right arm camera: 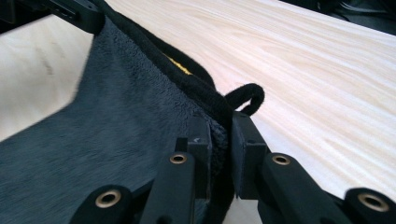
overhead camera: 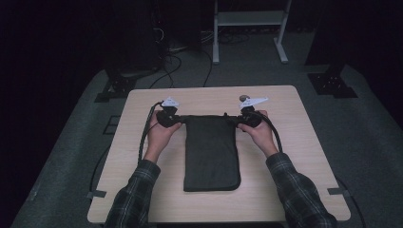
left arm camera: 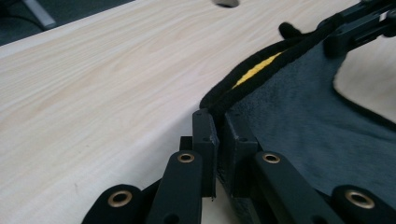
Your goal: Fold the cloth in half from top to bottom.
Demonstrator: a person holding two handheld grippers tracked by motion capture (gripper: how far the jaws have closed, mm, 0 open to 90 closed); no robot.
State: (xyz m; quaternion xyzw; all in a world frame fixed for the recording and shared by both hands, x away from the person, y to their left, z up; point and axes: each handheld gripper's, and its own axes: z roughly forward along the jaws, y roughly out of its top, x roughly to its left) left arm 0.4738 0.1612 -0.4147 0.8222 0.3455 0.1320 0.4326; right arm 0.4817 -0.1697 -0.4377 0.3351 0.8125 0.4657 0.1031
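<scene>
The towel (overhead camera: 210,152) is dark grey with black edging and a yellow patch; the tabletop (overhead camera: 294,142) is pale wood grain; sleeves (overhead camera: 297,190) are plaid.

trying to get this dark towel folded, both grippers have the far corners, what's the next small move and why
Probably lift both corners together and carry them toward the near edge. The left gripper and right gripper are each shut on a far corner of the dark towel, its far edge pulled taut between them, while the rest lies flat on the table, so it looks ready to fold in half.
</scene>
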